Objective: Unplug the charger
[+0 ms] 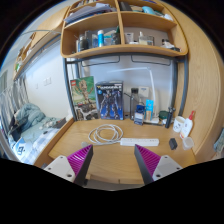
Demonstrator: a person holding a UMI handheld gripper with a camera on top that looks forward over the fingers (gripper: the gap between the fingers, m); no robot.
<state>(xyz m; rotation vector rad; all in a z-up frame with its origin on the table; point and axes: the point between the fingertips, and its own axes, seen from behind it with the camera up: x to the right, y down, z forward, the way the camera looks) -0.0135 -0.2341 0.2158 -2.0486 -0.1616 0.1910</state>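
The gripper (113, 160) hangs with fingers apart, holding nothing — a coiled white cable (104, 132) lies at twelve o'clock on the tabletop (70, 140), probably the charger's.

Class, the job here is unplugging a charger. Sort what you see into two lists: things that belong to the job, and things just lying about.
Belongs to the job:
hand-held gripper, open
white power strip
coiled white cable

Just lying about:
boxes against the wall
blue cup
shelf items
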